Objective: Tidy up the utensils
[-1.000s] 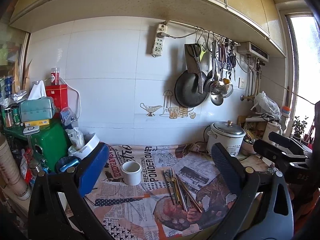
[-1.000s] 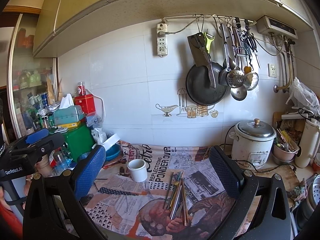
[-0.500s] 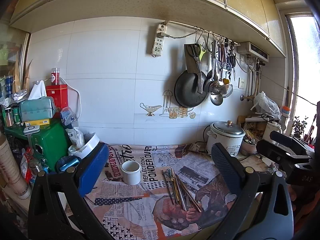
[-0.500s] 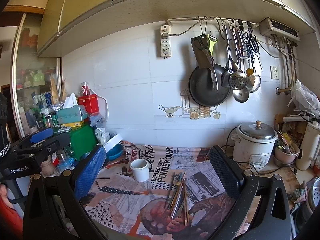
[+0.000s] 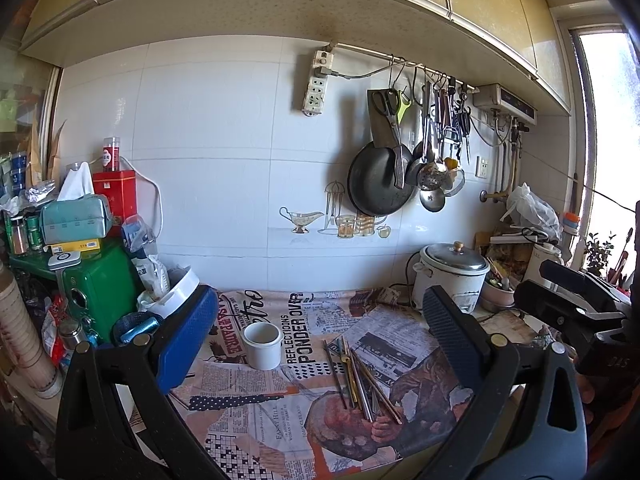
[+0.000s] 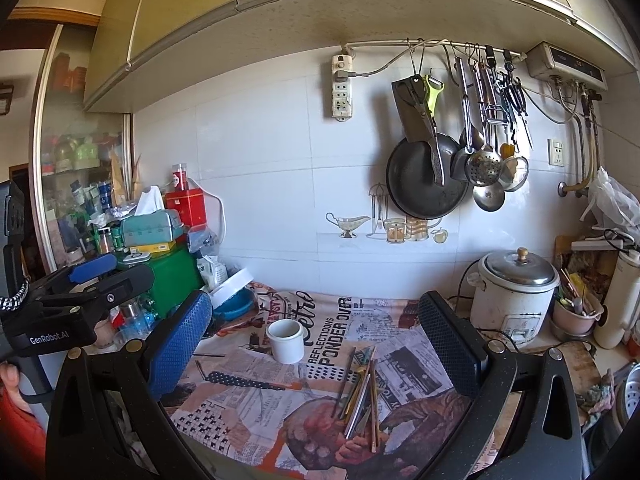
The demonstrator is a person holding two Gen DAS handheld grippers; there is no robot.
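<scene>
Both tongs, left tongs (image 5: 320,344) and right tongs (image 6: 316,344), gape empty above counter; judged best: pinch one utensil from pile (image 6: 360,388), drop upright into white cup (image 6: 285,340).

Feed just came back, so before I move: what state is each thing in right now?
Left tool: open, empty, above the counter.
Right tool: open, empty, above the counter.
White cup: upright, looks empty.
Utensils: loose pile lying flat on the newspaper-print cloth.
Rice cooker: lid on.
</scene>
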